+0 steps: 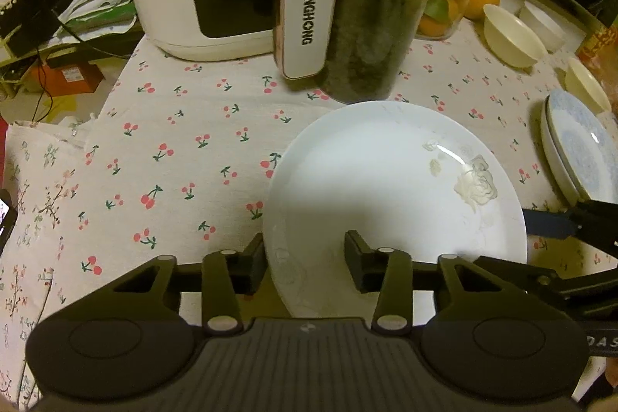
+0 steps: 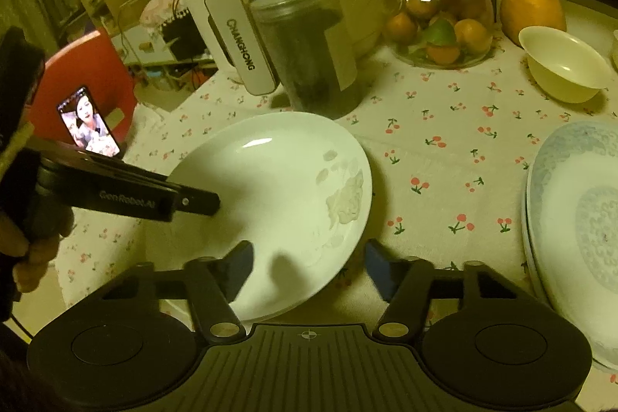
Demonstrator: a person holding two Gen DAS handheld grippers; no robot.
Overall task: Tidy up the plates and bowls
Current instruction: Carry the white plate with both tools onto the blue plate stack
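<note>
White plate lies on counter just before dark jar. Left claw straddles its near-left rim, right claw its near-right rim; both spread, pads not pressing.

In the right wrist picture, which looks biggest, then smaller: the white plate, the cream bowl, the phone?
1. White plate, biggest, though nearest the camera.
2. Cream bowl.
3. Phone, smallest; it sits farther back, so unsure.
</note>
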